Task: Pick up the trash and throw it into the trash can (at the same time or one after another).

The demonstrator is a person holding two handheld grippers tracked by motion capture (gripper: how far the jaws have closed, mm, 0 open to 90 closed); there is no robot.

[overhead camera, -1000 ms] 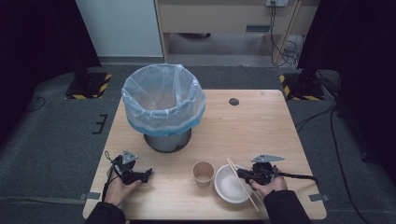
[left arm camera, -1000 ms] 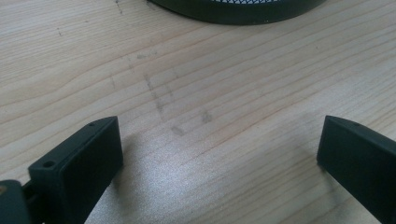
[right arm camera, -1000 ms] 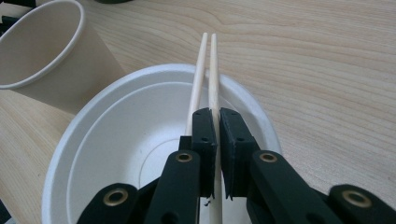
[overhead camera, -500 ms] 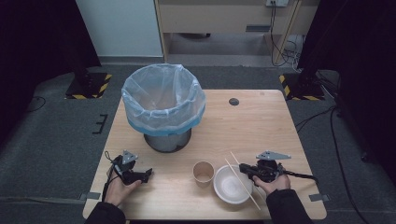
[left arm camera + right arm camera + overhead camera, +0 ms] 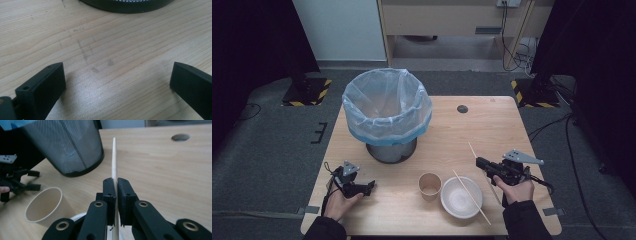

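The lower end of the chopstick (image 5: 114, 162) disappears between the closed jaws of the right claw (image 5: 115, 185) and runs off the bottom edge of the right gripper view. Left of that claw, the bin (image 5: 67, 146) is cut by the top edge, so its rim is unseen. The bowl (image 5: 79, 216) shows as just a white sliver behind the claw's arms. In the left gripper view, the left claw (image 5: 117, 77) has both jaws cropped at the frame's edges, and ahead of it the bin's base (image 5: 130, 5) is cut off at the top.
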